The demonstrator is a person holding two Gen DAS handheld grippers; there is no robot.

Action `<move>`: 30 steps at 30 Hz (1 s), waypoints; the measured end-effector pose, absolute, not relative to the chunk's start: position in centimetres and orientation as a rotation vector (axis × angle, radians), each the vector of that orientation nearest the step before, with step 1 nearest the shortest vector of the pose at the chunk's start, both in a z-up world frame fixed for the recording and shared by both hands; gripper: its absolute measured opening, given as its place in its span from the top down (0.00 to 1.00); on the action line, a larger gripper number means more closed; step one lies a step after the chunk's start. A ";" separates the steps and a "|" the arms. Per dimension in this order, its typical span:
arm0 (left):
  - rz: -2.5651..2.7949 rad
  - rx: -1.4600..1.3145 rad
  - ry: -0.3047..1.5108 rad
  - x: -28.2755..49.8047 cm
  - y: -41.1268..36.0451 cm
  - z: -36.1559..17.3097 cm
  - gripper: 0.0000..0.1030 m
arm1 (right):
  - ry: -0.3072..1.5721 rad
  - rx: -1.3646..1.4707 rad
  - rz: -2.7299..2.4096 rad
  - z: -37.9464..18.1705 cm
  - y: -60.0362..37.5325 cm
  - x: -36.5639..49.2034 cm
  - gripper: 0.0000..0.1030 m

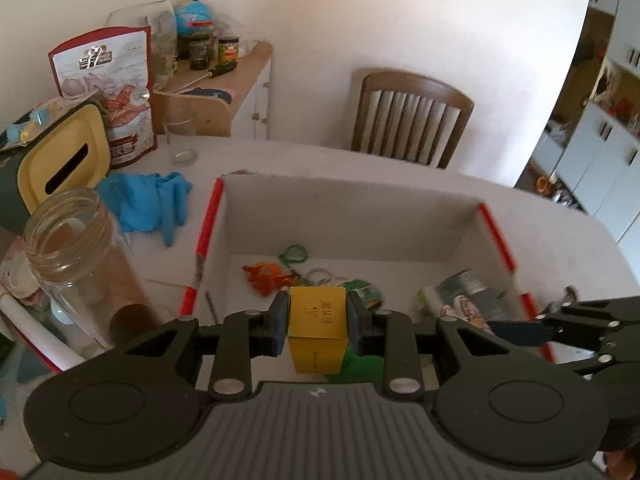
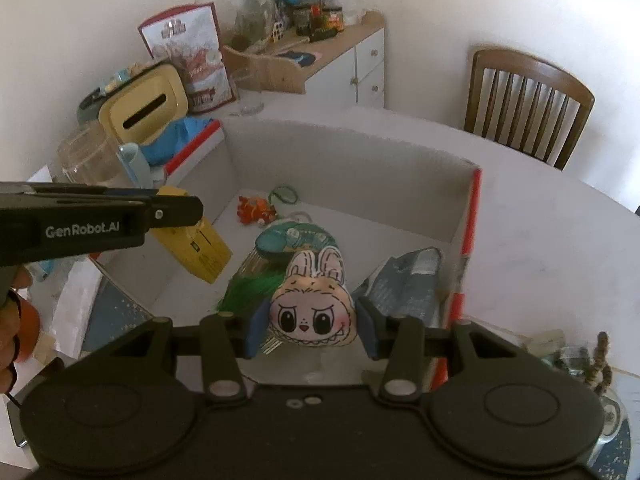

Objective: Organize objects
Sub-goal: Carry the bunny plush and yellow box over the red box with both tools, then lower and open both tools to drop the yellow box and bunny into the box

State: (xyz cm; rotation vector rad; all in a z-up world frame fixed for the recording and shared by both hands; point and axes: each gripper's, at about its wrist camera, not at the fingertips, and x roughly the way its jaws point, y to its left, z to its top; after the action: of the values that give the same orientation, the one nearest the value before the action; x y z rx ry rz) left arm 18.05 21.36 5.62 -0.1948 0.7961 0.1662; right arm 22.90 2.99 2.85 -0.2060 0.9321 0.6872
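On the desk's (image 1: 400, 168) left side, a glass jar (image 1: 66, 232), a yellow-lidded bin (image 1: 64, 160), a snack bag (image 1: 108, 88) and blue gloves (image 1: 152, 204) sat outside the white box (image 1: 344, 216), judged not yet sorted. Inside the box lay an orange toy (image 1: 268, 276), a green loop (image 1: 294, 254), a silver packet (image 1: 468, 292) and a green-haired item (image 2: 248, 288), so the job looked partly done. The left gripper (image 1: 318, 318) had its jaws clamped on a yellow carton (image 1: 316, 328), held over the box's near-left part. The right gripper (image 2: 311, 320) carried a rabbit-face plush (image 2: 312, 312) above the box interior, jaws pressed on both its sides. 2 drops remained, plus the desk clutter.
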 end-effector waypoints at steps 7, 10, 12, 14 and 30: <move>0.188 -0.167 0.870 19.5 22.0 3.0 0.72 | 0.972 -0.214 0.679 1.3 4.2 23.6 0.55; 0.184 -0.164 0.902 19.8 22.0 2.1 0.72 | 0.983 -0.222 0.678 0.9 4.4 23.7 0.55; 0.171 -0.172 0.915 19.9 22.0 1.8 0.72 | 0.989 -0.225 0.676 0.7 4.4 23.7 0.54; 0.158 -0.172 0.932 19.9 21.9 1.5 0.72 | 0.996 -0.221 0.680 0.5 4.4 23.8 0.54; 0.139 -0.147 0.939 19.2 20.8 1.6 0.62 | 0.977 -0.197 0.688 1.0 3.6 23.0 0.43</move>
State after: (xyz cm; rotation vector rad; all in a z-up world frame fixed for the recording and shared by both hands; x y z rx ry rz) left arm 19.19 20.82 1.63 -0.1473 0.9394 0.1387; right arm 22.96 3.55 1.01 -0.1975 0.9765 0.6884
